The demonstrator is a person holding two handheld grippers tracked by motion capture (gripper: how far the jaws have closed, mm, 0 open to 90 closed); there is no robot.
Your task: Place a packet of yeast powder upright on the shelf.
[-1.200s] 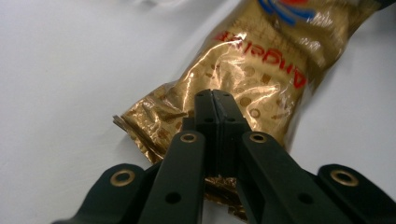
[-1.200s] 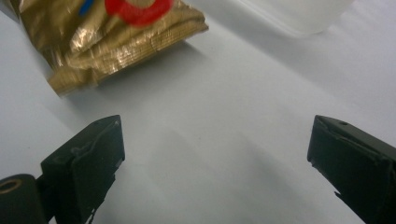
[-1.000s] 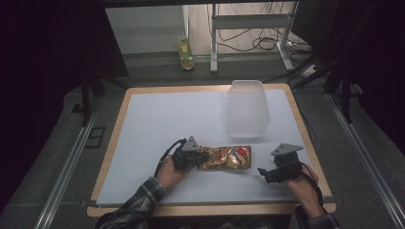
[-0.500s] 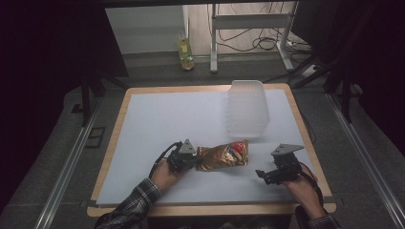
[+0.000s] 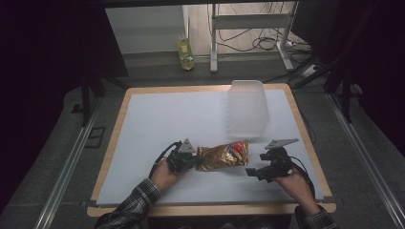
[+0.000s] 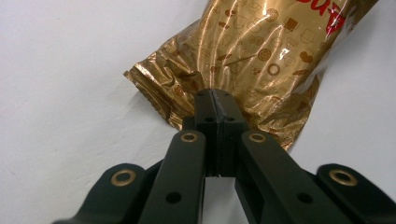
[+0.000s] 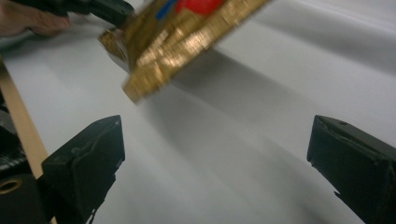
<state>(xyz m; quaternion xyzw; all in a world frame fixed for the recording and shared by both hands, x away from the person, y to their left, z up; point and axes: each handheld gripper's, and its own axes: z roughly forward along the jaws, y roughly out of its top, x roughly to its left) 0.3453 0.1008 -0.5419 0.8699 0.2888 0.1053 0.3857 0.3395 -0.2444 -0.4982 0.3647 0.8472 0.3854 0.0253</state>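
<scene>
Dim room; white-covered bench (image 5: 157,124) is sitting under the lamp, with a clear plastic tub (image 5: 247,108) standing at its far side. The gold snack bag (image 5: 223,155) is lying near the front edge, long axis running left to right between both hands. Left hand-held gripper (image 5: 193,162) is clamping the bag's crimped left end (image 6: 187,88). Right hand-held gripper (image 5: 249,172) is waiting with jaws wide apart, the bag's free end (image 7: 154,74) lying just beyond them, up and to the left.

Your snack bag (image 6: 261,51) is shiny gold with small printed biscuit shapes and a red patch — it lies on a white worktop (image 5: 157,124) edged in pale wood; both tools are black.
</scene>
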